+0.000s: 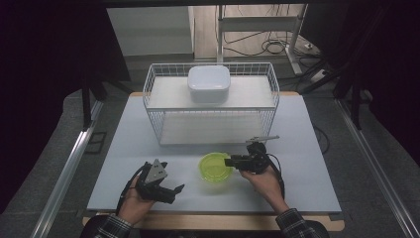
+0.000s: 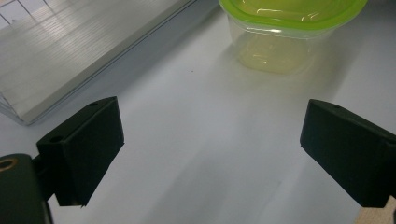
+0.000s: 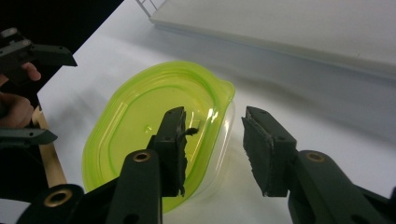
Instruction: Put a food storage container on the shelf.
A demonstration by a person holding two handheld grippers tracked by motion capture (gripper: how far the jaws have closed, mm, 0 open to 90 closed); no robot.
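Your left gripper sits nearest, at the near-left of the table, tilted on its side in your hand. Jaws spread wide, nothing between them, released; in the left gripper view only bare tabletop shows between the two black pads.

Lime-green container stands upright on the table, near-centre, just in front of the wire basket. It has a translucent clear-yellowish tub under a bright green lid with rounded corners, stepped rim and a small pour-like lip at one corner. Lid looks seated on the tub. Glossy, light glints on the rim.

Your right gripper comes in from the right of the container, pointing left. Jaws partly closed, gap moderate. In the right gripper view one pad sits over the lid, inside its rim, and the other pad hangs outside the tub wall, so the container's right edge lies between them. Inner pad looks to be at or on the lid surface; outer pad stands clear of the wall with a visible gap. Not clamped, no squeeze on the rim visible, so not grasping.

White lidded box rests on the basket's upper shelf, far-centre, well apart from both grippers.
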